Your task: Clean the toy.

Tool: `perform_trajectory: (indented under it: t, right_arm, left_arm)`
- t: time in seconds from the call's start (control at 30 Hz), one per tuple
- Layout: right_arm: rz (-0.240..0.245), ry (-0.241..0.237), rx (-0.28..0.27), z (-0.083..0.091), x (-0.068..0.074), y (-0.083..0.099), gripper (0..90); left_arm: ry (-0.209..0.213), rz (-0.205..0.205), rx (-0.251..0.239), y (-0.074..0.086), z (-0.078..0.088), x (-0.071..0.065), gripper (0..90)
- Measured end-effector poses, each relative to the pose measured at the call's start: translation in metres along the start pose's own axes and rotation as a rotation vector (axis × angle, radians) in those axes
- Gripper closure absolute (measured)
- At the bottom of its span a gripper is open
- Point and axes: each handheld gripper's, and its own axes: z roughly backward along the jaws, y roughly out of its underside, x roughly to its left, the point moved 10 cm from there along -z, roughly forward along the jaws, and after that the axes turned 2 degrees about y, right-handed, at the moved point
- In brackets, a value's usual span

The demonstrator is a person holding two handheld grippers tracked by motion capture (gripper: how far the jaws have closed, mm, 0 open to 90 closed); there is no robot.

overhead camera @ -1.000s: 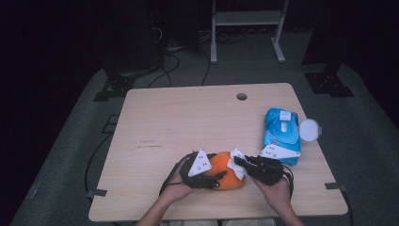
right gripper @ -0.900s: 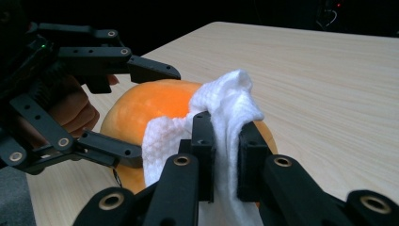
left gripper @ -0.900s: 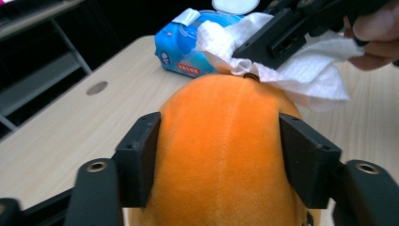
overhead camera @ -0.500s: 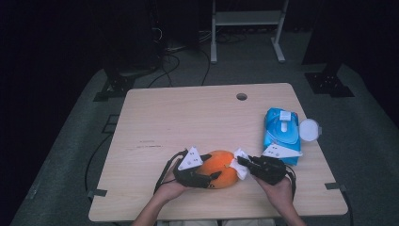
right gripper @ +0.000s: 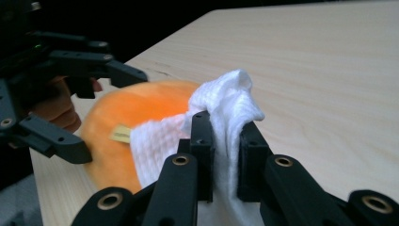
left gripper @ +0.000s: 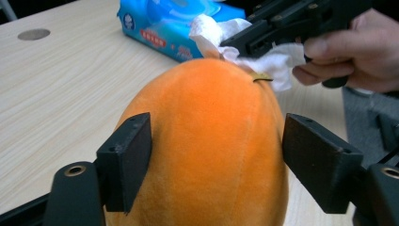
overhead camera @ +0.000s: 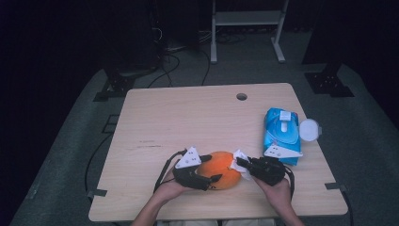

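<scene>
1. State: plush (overhead camera: 219, 169) (orange, round, soft) sits at the near table (overhead camera: 188, 117) edge, between both grippers. Left gripper (overhead camera: 203, 172) has it clamped, 1 jaw on each flank; the left gripper view shows both pads (left gripper: 126, 162) pressing into the fabric.
2. Right gripper (overhead camera: 241, 162) has its jaws narrow, pinching a white wipe (right gripper: 221, 117). The wipe is folded over the jaw tips and touches the plush's right end, next to the small tan tag (left gripper: 259, 76).
3. Step in hand, as I read it: wiping the plush down. Left holds, right scrubs.
4. Keep the left grip as is. Plush is squashy, so more squeeze just dents the surface you're cleaning; less and it rolls.
5. Lead w/ the cloth, not the jaw tips. Hard plastic on the pile will snag. Angle the right gripper so the loose flap of the wipe lands flat.
6. Short strokes away from the left jaws, light pressure. Push toward the left hand (overhead camera: 171, 190) and the plush squirts out of the clamp.
7. Watch the tag; the wipe could catch on it (can't tell how well it's sewn on).
8. To reach the covered flanks, rotate the plush w/ the left wrist vs. re-gripping.
9. Wipes pack (overhead camera: 281, 134) is on the right, near the right gripper, lid (overhead camera: 309, 128) open, if a fresh 1 is needed.
</scene>
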Motion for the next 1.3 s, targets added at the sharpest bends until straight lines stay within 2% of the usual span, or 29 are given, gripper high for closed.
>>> perform_trajectory:
  t: [0.07,0.13,0.2,0.3,0.37,0.47,0.5,0.57,0.6,0.63,0.67,0.7,0.77,0.87,0.93,1.03,1.13,1.17,1.2,1.27,1.3]
  right_arm:
    - [-0.048,-0.022,-0.003,0.000,-0.002,0.003,79.2]
    - [-0.029,-0.023,-0.006,0.000,0.003,-0.001,79.3]
    - [-0.007,-0.058,-0.032,0.001,0.015,-0.011,79.3]
    - [0.047,-0.039,-0.016,-0.003,0.021,-0.010,79.2]
    - [0.022,-0.046,-0.004,-0.004,0.017,-0.004,79.3]
    - [0.054,-0.039,0.010,-0.002,0.016,0.000,79.3]
    - [0.073,-0.036,0.018,-0.001,0.017,0.000,79.3]
    - [0.079,-0.038,0.023,0.000,0.019,0.000,79.3]
    - [0.077,-0.042,0.027,-0.001,0.020,-0.001,79.3]
    - [0.081,-0.043,0.025,-0.001,0.021,-0.002,79.3]
    - [0.085,-0.045,0.024,-0.001,0.023,-0.004,79.3]
    - [0.088,-0.049,0.021,-0.001,0.025,-0.006,79.3]
    - [0.093,-0.075,0.006,-0.001,0.033,-0.012,79.3]
    - [0.128,-0.102,-0.019,0.000,0.047,-0.023,79.2]
    - [0.137,-0.093,-0.030,0.000,0.047,-0.026,78.9]
    - [0.116,-0.021,-0.016,0.002,0.025,-0.017,78.9]
    - [0.033,0.012,0.008,0.006,0.002,-0.002,78.9]
    - [0.019,0.009,0.011,0.007,0.001,0.001,79.0]
    - [0.025,0.004,0.013,0.007,0.003,0.001,79.0]
    - [0.065,-0.003,0.013,0.004,0.012,-0.001,79.0]
    - [0.083,-0.007,0.014,0.003,0.015,-0.001,79.0]
  left_arm:
    - [-0.003,-0.017,0.015,0.003,-0.004,-0.003,26.5]
    - [-0.013,-0.033,0.030,0.004,-0.005,-0.004,26.5]
    - [-0.005,-0.033,0.030,0.004,-0.004,-0.005,26.5]
    - [-0.009,-0.037,0.012,0.001,-0.002,-0.005,25.2]
    - [-0.010,0.012,-0.037,-0.007,0.003,0.000,21.2]
    - [-0.056,0.066,-0.038,-0.009,0.005,0.013,13.0]
    - [-0.047,0.108,-0.031,-0.006,0.003,0.015,11.3]
    - [-0.007,0.197,0.005,0.005,-0.004,0.016,10.8]
    - [0.008,0.213,0.010,0.007,-0.005,0.015,11.0]
    - [0.018,0.209,0.019,0.009,-0.006,0.014,12.4]
    - [0.013,0.187,0.026,0.009,-0.006,0.013,17.3]
    - [-0.004,0.152,0.024,0.008,-0.006,0.012,23.4]
    - [-0.048,0.055,0.000,-0.001,-0.006,0.007,31.7]
    - [-0.081,-0.062,-0.022,-0.012,-0.012,-0.004,34.1]
    - [-0.083,-0.098,-0.005,-0.011,-0.013,-0.008,34.1]
    - [-0.070,-0.080,0.021,-0.005,-0.010,-0.008,34.0]
    - [-0.019,-0.049,0.034,0.003,-0.005,-0.008,30.9]
    - [0.007,-0.027,0.032,0.003,-0.004,-0.008,27.8]
    - [0.031,0.007,0.024,0.001,-0.003,-0.009,21.1]
    - [0.019,0.055,0.000,-0.005,-0.002,-0.004,12.3]
    - [0.022,0.081,0.010,-0.003,-0.004,-0.002,10.7]
